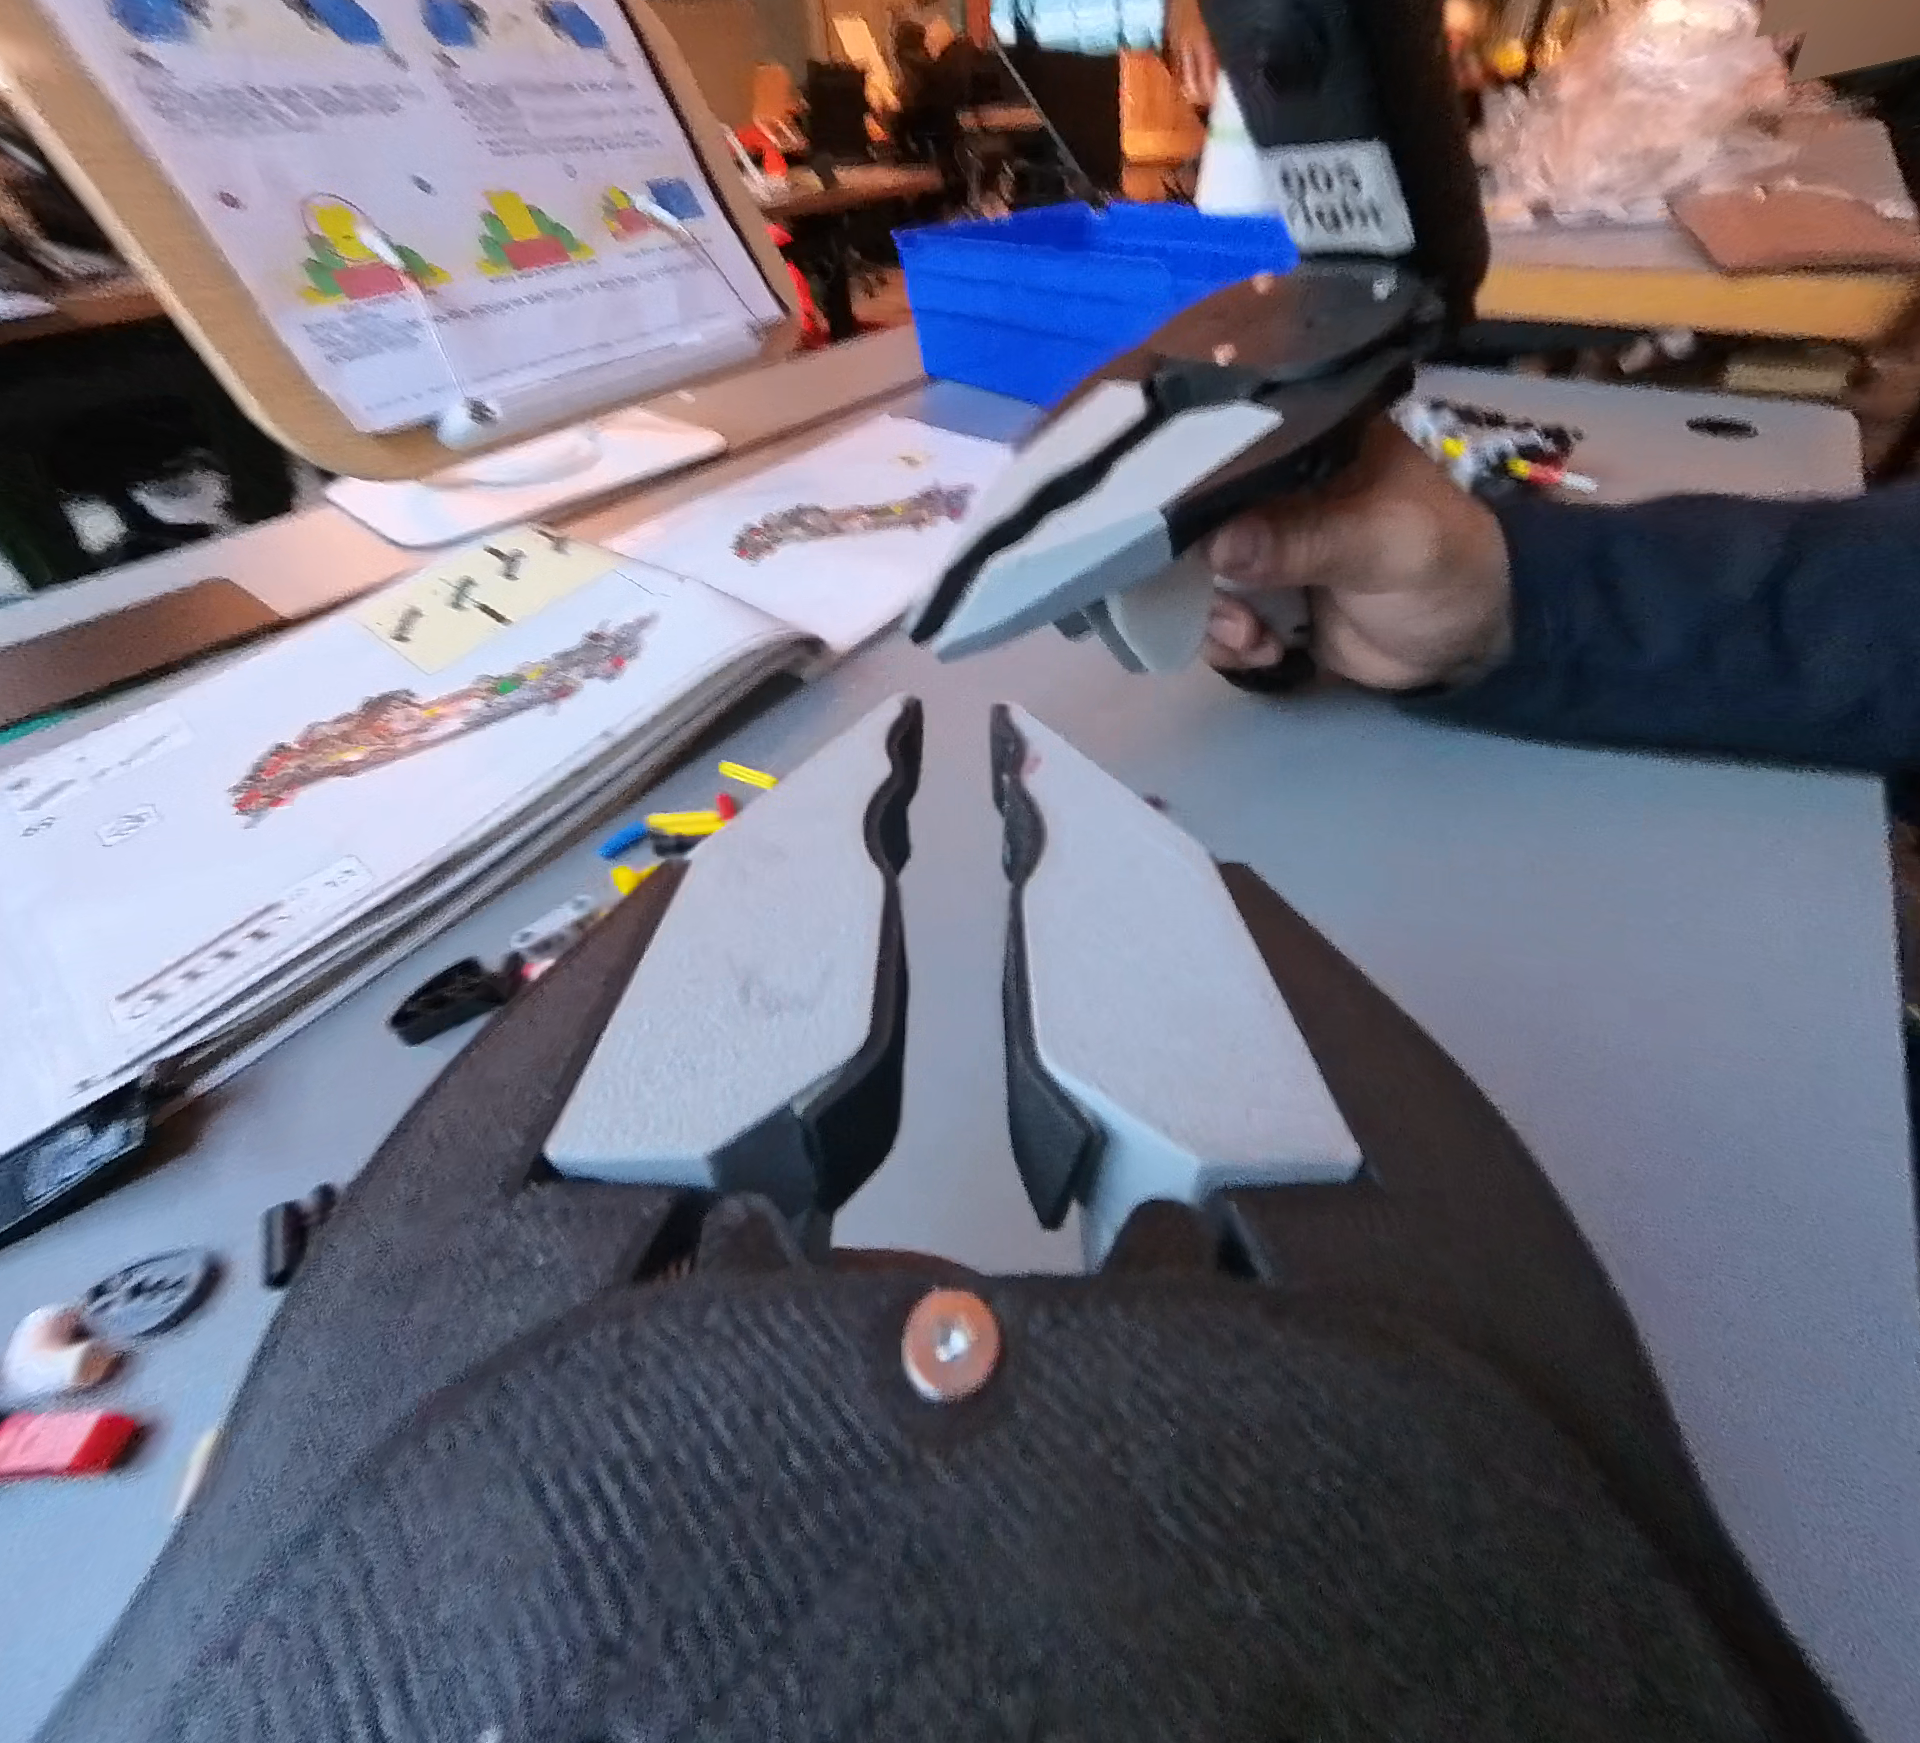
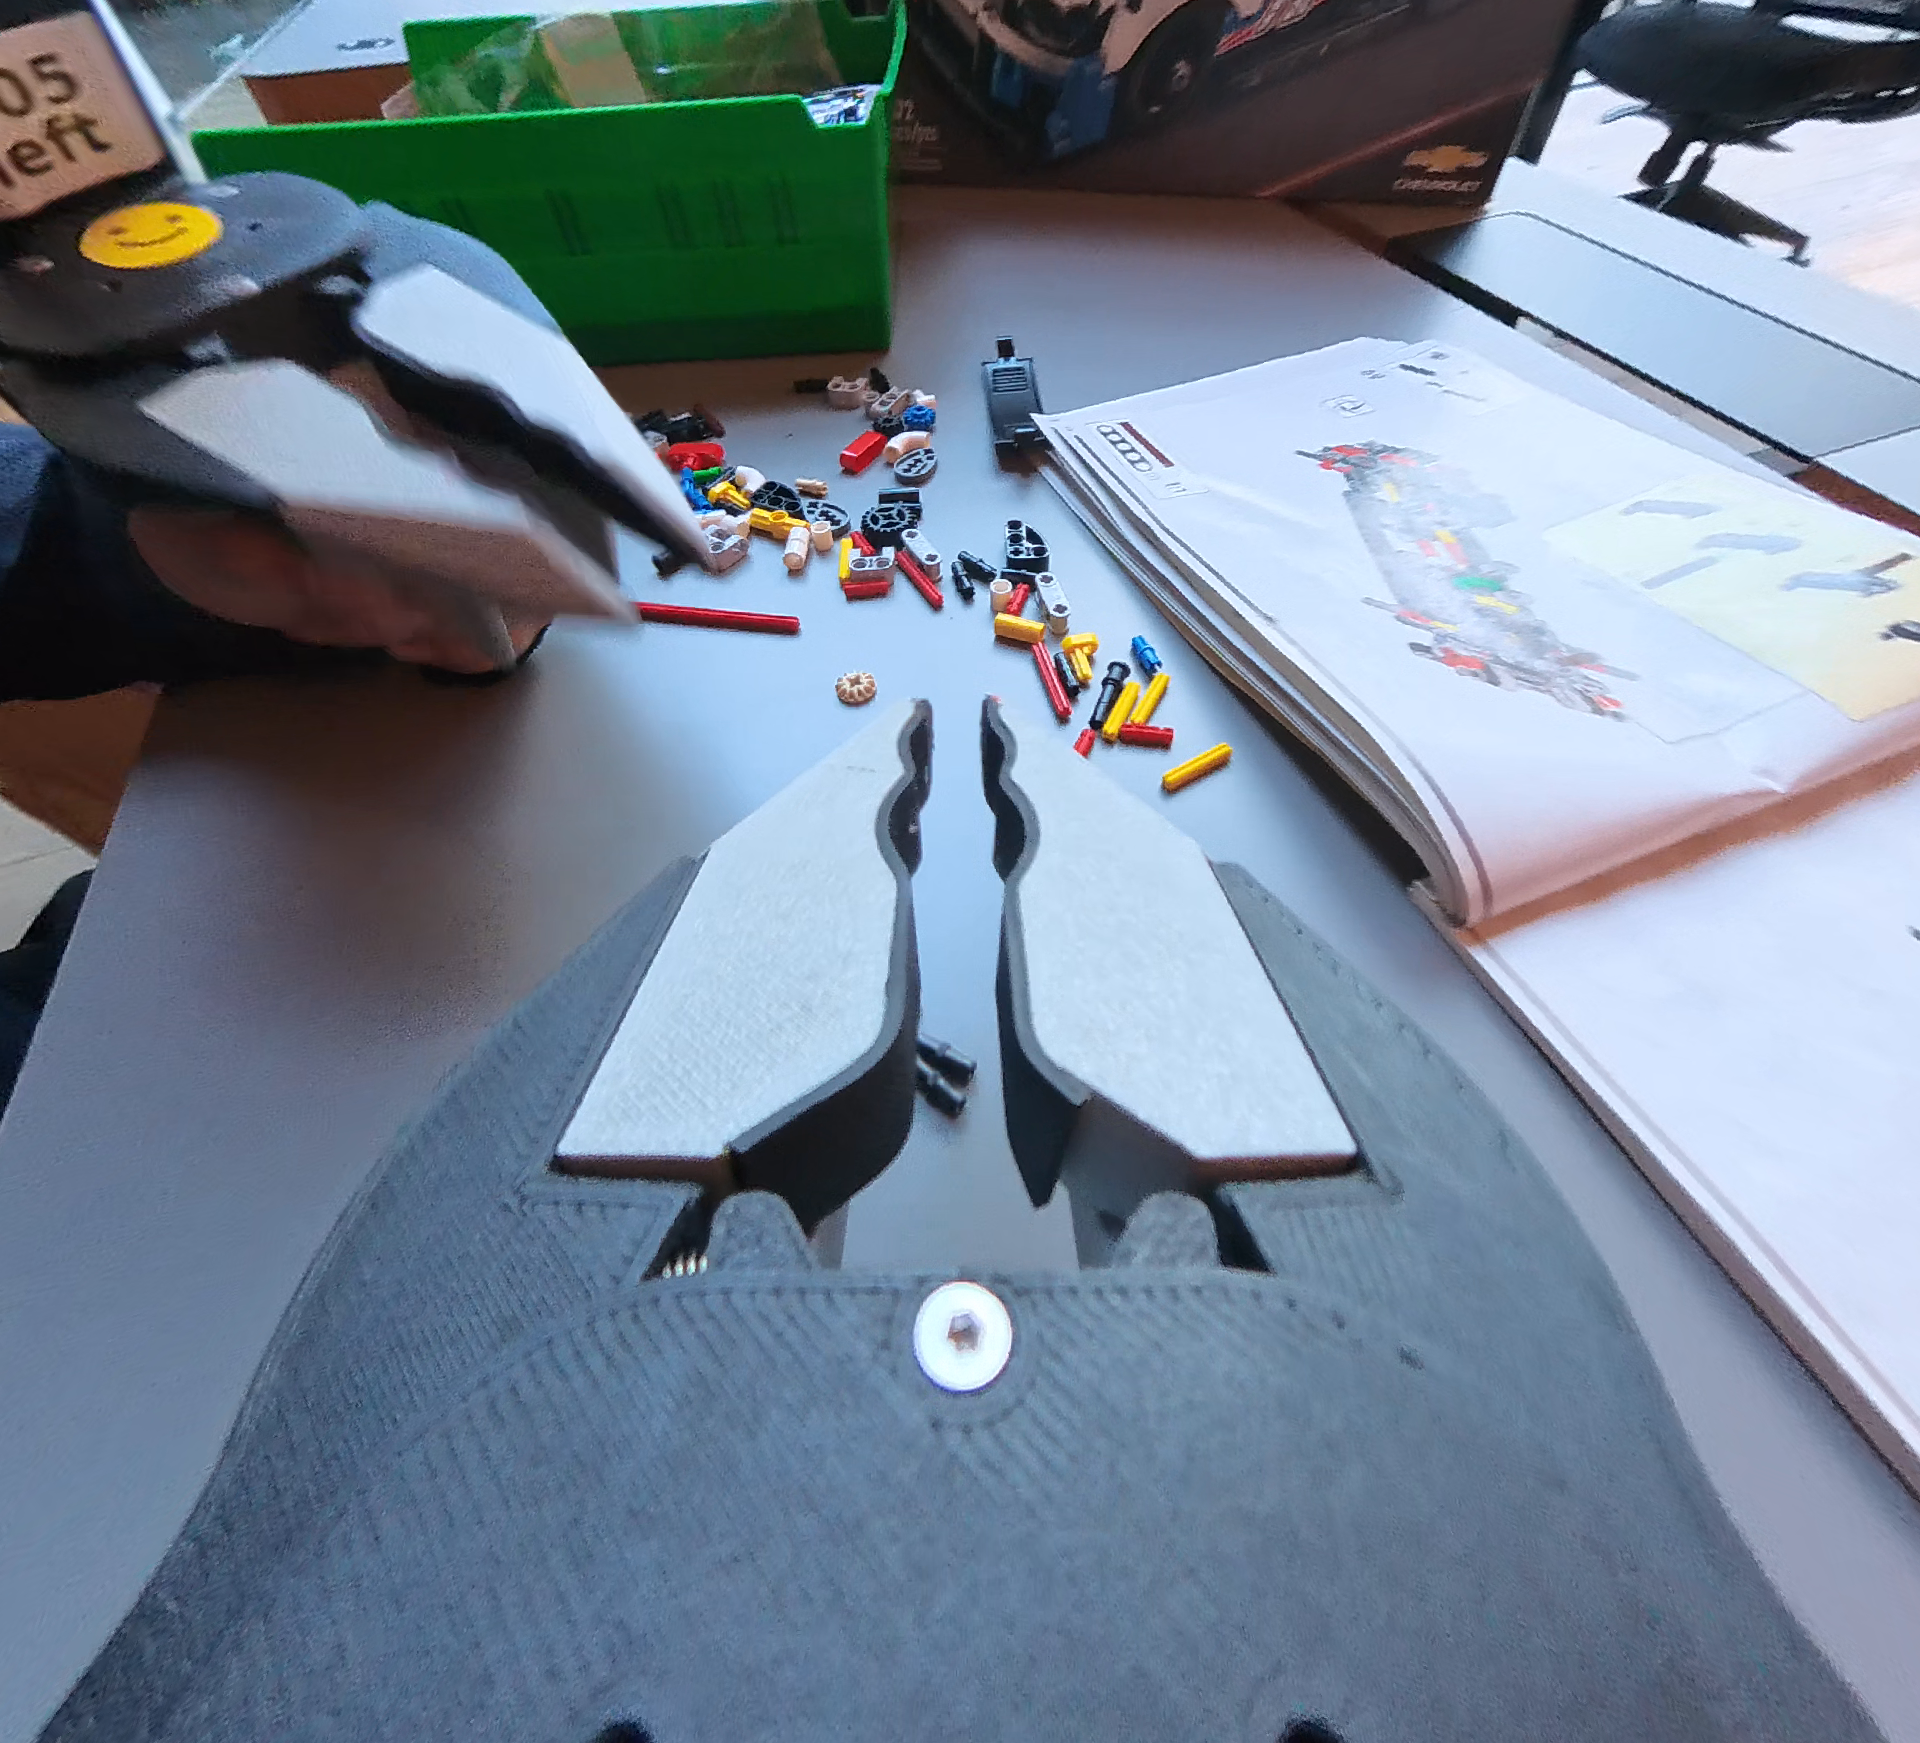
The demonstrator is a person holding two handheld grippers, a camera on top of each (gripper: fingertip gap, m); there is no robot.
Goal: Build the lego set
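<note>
- Grey worktop (image 2: pixel 312 914) fills the lower part of both views; both claws hang over it.
- Right claw (image 2: pixel 957 706), lower centre of the right wrist view: jaws slightly parted, bare worktop showing through the gap, nothing gripped. Two small black pins (image 2: pixel 940 1075) lie on the worktop low in the slot between its fingers, not pinched.
- Left claw (image 1: pixel 956 706), lower centre of the left wrist view: jaws parted, only worktop between them, nothing gripped. That view is blurred.
- Just beyond the right claw's tips: tan toothed ring (image 2: pixel 855 686) to the left; short yellow, red and black rods (image 2: pixel 1122 706) to the right.
- Long red axle (image 2: pixel 717 620), centre left, lies near the left claw's tips in the right wrist view.
- Mid frame: scatter of small building parts (image 2: pixel 831 509).
- Right side: open instruction booklet (image 2: pixel 1558 633) lying flat.
- Farther, upper centre: green bin (image 2: pixel 623 228); behind it a model-car box (image 2: pixel 1247 0).
- Left wrist view, upper centre: blue bin (image 1: pixel 1039 291); upper left, a propped printed sheet (image 1: pixel 364 83).
</note>
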